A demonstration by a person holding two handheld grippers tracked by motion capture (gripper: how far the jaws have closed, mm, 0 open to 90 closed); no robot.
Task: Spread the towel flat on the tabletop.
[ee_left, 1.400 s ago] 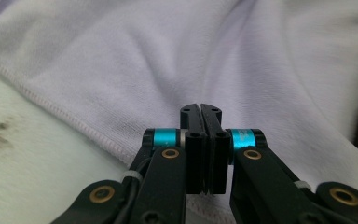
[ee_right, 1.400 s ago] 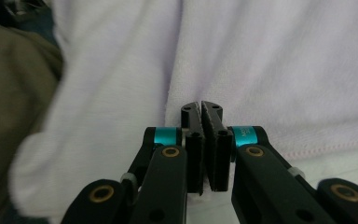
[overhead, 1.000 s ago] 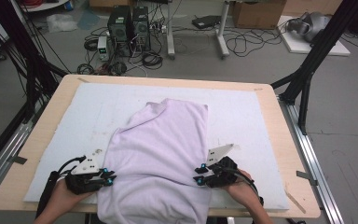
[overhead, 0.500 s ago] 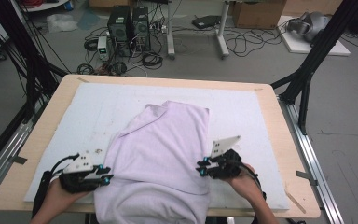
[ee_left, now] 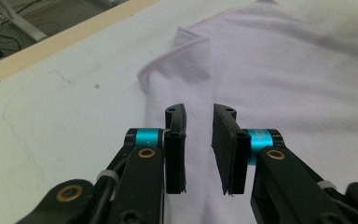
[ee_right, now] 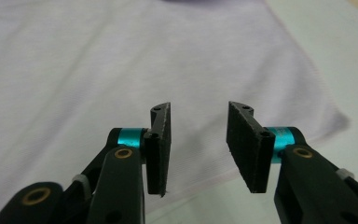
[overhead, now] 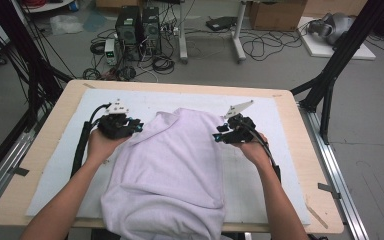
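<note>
A pale lilac towel lies on the white mat and hangs over the table's near edge. My left gripper hovers at the towel's far left corner. In the left gripper view the left gripper is open above the towel; its jaws have just been closing a little, with nothing between them. My right gripper is at the towel's right edge, near its far end. In the right gripper view the right gripper is open over the towel; its jaws have just been opening and hold nothing.
The mat covers most of the wooden table. Black frame posts stand at the table's right and left. Computer towers and cables sit on the floor beyond the far edge. Metal rails run along both sides.
Both hands moved away from the near edge, up along the towel's sides toward its far end. The jaws that were at the towel's near edges now stand apart, free of the cloth.
</note>
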